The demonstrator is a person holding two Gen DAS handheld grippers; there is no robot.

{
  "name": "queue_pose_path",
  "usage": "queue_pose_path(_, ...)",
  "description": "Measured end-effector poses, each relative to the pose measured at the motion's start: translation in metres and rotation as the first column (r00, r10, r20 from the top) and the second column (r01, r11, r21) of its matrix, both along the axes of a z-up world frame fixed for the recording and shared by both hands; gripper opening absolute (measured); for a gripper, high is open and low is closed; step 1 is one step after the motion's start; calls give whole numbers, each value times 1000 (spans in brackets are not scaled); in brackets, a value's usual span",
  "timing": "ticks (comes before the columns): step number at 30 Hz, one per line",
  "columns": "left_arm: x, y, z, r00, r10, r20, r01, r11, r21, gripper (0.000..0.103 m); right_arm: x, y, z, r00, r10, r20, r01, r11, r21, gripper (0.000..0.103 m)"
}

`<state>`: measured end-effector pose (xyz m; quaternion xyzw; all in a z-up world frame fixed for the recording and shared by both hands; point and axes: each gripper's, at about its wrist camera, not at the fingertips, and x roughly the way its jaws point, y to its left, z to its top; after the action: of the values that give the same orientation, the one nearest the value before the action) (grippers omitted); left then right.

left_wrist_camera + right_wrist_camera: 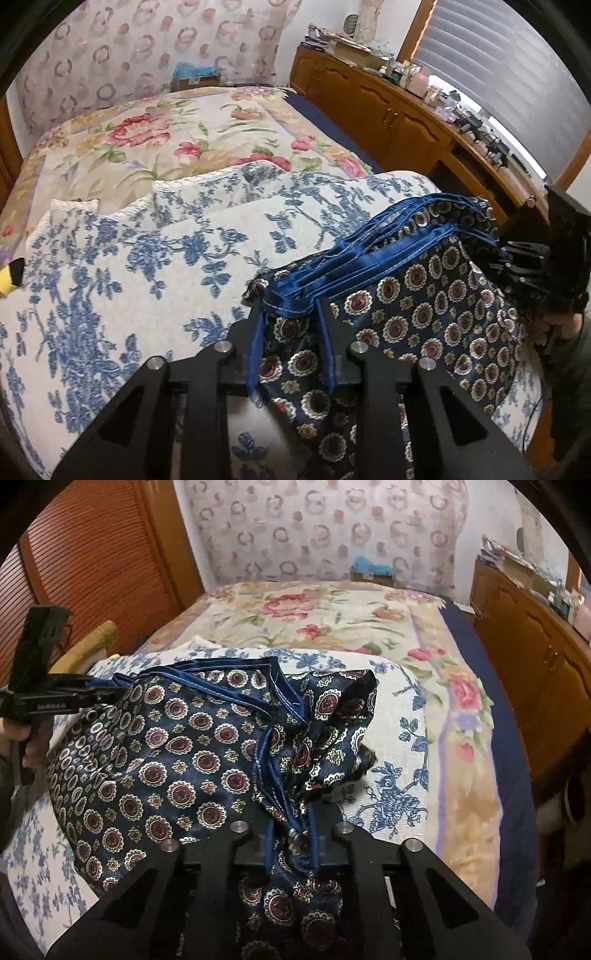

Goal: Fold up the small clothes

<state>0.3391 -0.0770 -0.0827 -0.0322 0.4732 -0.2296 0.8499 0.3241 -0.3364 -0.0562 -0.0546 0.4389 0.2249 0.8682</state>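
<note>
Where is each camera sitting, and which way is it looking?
Left wrist: sits on the left gripper, looking down along its fingers at the patterned garment; the right gripper shows at right.
Right wrist: sits on the right gripper, clamped on the same garment; the left gripper and a hand show at left.
Shared: garment, bed, curtain.

Both grippers are matte black. The left gripper [290,306] has two angular fingers with triangular cut-outs, and four round silver pins sit across its linkage. The right gripper [291,812] is built alike, with the same four silver pins. Seen side-on, the left one carries small white lettering on its body.
</note>
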Motion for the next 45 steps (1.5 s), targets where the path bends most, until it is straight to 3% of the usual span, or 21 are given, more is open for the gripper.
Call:
queue_pose_path(1,0,-1,0,1000,-14,-7,14,1000,-15,6,-3,1,2,1000,0,17,0,1000,-3,8)
queue_pose_path(3,-5,-3,1,1000,-24,14,24,1000,-15,2,-8,1,5,999,-7,41,7,1000,10,7)
queue_pose_path(11,-54,7,59,977,7,211,7,998,-66,2,-42,4,54,981,-29,193,15,997,74,6)
queue_pose_path(16,-89,31,102,941,59,333,-31,995,-91,2,-51,24,88,962,14,272,-39,996,86,5)
queue_pose_path(24,-132,92,139,884,163,439,-140,986,-86,2,-44,86,130,925,131,358,-166,984,70,5)
queue_pose_path(38,-180,208,144,793,357,494,-352,930,-106,2,-17,232,161,842,372,390,-391,920,-33,5)
queue_pose_path(41,-193,235,140,762,403,507,-401,908,-120,2,-11,271,174,806,438,399,-443,892,-85,5)
queue_pose_path(45,-209,264,127,697,480,533,-493,860,-130,2,-6,327,187,749,523,407,-506,848,-159,5)
